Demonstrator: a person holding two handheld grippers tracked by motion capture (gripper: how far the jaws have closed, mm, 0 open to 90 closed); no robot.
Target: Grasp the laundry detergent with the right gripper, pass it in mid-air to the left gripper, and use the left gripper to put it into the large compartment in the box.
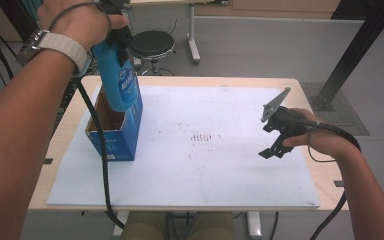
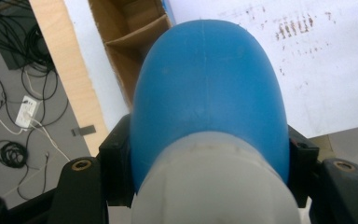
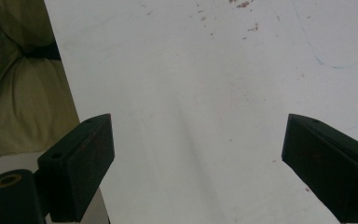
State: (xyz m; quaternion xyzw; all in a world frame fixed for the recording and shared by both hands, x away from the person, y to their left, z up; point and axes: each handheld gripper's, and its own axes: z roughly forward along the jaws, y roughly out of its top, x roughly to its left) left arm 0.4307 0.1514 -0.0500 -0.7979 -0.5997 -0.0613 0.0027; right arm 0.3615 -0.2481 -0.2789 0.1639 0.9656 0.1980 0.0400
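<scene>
**Blue bottle poised over its cardboard box**

White sheeting (image 1: 220, 165) covers most of the pale wooden table (image 1: 315, 175), faintly speckled with reddish marks near its middle. At about nine o'clock on the sheet stands the open blue cardboard box with brown inner dividers (image 1: 111, 131). The blue plastic bottle with a whitish neck (image 1: 117, 75) hangs just above that box, its lower end at the rim, tilted slightly. In the left gripper view the bottle (image 2: 207, 93) sits between the two black jaws, which press on its sides below the pale collar, with a divided compartment (image 2: 130, 28) beyond.

The left gripper (image 1: 114, 22), at eleven o'clock, is clamped on the bottle's upper part. The right gripper (image 1: 276, 136), at three o'clock, rests low over the sheet, jaws spread wide with nothing between them.

The step looks like transfer between box and table; which way I cannot tell. If lowering, the next move calls for squaring the bottle over one compartment and sinking straight; if lifting, clearing the rim first.
</scene>
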